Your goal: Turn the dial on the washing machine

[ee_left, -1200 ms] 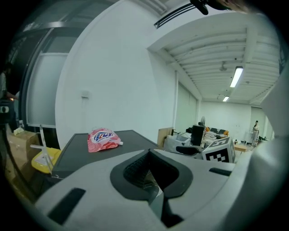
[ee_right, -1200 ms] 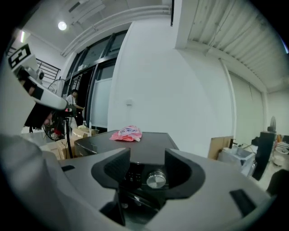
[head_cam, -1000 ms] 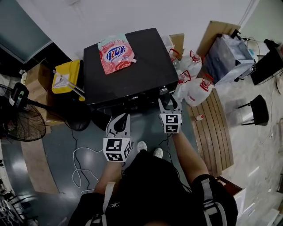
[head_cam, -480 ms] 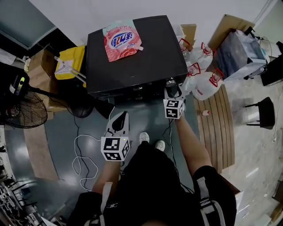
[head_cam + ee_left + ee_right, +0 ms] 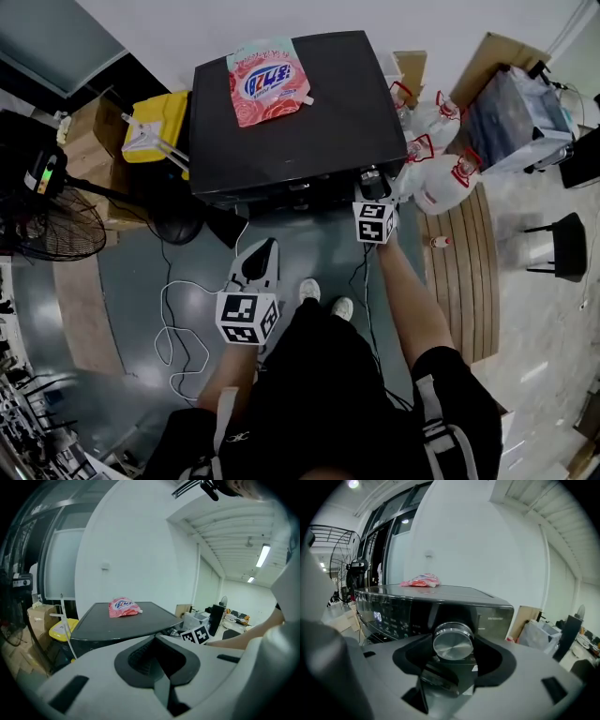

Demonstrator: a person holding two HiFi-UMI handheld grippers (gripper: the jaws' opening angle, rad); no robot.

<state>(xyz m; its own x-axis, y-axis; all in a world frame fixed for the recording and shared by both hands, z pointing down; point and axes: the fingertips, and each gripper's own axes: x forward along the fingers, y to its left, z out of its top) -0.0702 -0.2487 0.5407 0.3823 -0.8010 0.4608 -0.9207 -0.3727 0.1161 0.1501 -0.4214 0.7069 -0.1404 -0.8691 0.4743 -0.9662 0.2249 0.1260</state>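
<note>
Grey floor (image 5: 131, 281), white wall behind. Black washing machine (image 5: 309, 122) stands against the wall; a pink detergent pouch (image 5: 269, 81) lies on the lid near its back edge, left of centre. Silver dial (image 5: 453, 641) sits on the front panel toward the machine's right-hand corner. Right gripper (image 5: 371, 181) is up at that corner. Its jaws have just been opening and stand wide with the dial between them; the pads appear clear of it, though the left side is close. Left gripper (image 5: 260, 251) is held low before the machine's front, jaws together, nothing between. White bags (image 5: 441, 183) sit beside the machine's right side.
</note>
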